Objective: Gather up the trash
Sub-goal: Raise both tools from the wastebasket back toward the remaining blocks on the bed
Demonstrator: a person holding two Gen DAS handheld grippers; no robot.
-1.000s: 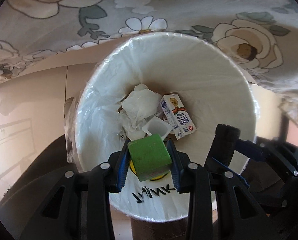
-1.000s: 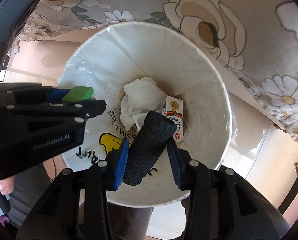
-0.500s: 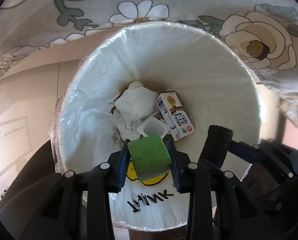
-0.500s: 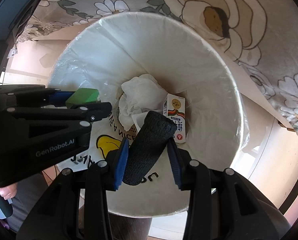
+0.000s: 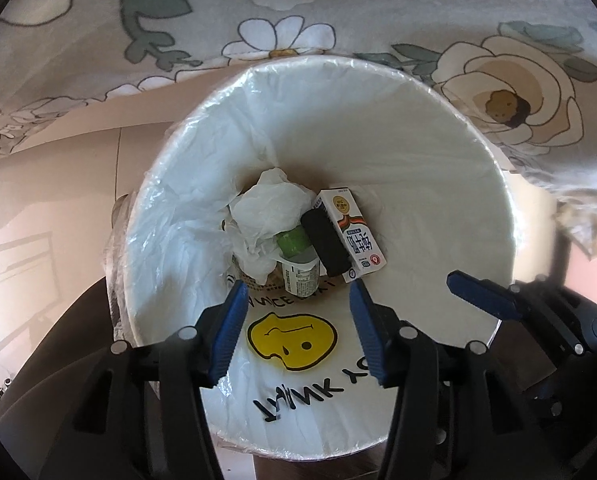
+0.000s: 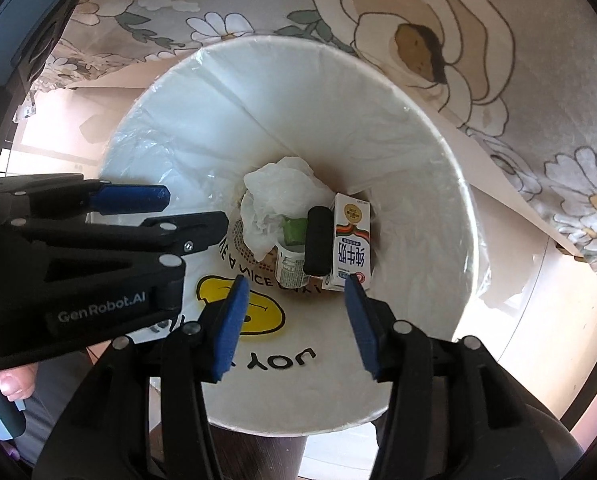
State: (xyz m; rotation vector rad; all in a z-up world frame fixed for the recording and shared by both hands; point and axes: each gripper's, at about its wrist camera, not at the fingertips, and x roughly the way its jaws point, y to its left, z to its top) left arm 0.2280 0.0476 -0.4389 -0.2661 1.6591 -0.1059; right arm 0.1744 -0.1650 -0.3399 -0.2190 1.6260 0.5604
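left gripper [image 5: 296, 300] and right gripper [image 6: 296, 292] above bin rim [image 5: 498, 184], jaws opening, nothing between them

A white plastic-lined round bin [image 5: 438, 184] bears a yellow smiley face [image 5: 292, 340] and black lettering. Inside lie a green block [image 5: 292, 240], a black cylinder [image 5: 326, 246] and a white milk carton [image 5: 352, 236]. The grey cloth [image 5: 338, 4] shows cream flowers.

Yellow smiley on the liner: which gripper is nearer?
Left. The left gripper hangs right over the yellow smiley; the right gripper hangs beside it. Both grippers' jaws are opening, nothing between them.
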